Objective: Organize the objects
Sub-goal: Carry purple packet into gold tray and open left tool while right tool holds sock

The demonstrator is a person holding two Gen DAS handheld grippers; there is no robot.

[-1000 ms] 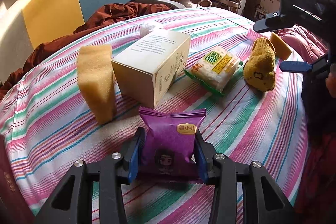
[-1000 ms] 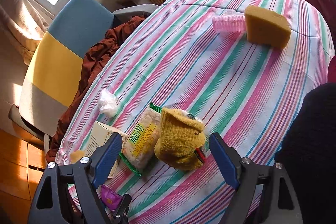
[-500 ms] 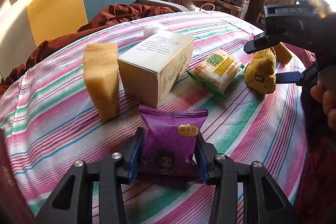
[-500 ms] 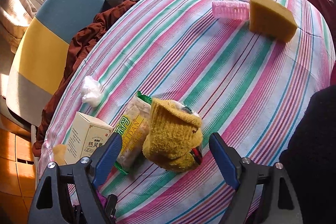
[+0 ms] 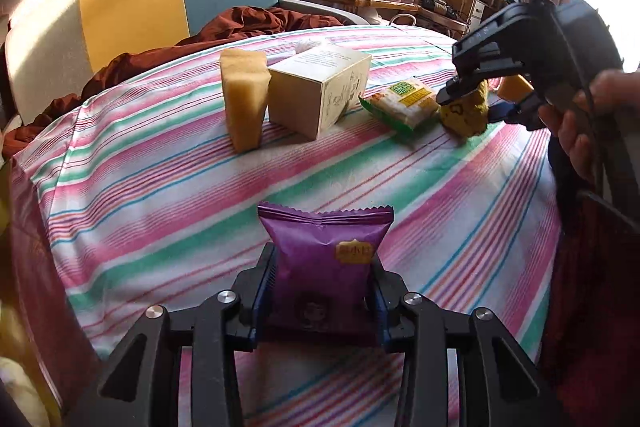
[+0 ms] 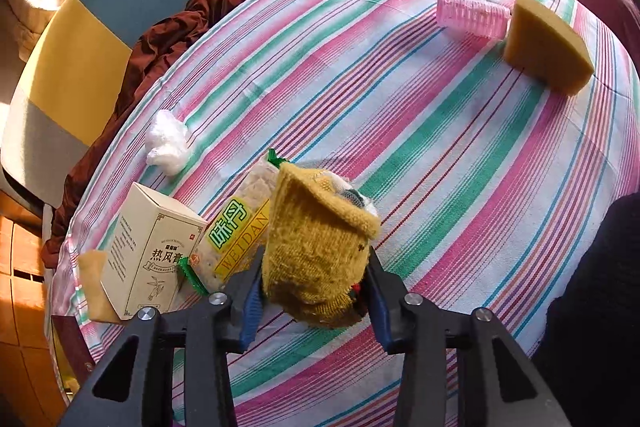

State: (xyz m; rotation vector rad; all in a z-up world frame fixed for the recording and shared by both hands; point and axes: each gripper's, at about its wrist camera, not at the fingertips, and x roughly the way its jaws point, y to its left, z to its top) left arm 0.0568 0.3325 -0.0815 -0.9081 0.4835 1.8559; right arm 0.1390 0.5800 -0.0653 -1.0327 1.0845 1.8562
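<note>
Left gripper (image 5: 322, 301) clamped on a purple snack packet (image 5: 324, 259), packet upright between the fingers. Beyond it, on the striped tablecloth (image 5: 160, 187): tan sponge (image 5: 243, 103) standing on end, touching a cream box (image 5: 318, 93). Right of the box, a green-edged cracker pack (image 5: 402, 101). Right gripper (image 5: 476, 107) closed around a yellow knit sock (image 5: 464, 113).

The round table with the stripy cloth (image 6: 460, 155) had a box (image 6: 150, 251), two sponges (image 6: 544, 47), a snack bag (image 6: 240, 227), a pink roller (image 6: 472, 14) and white plastic (image 6: 167, 143) on it.
</note>
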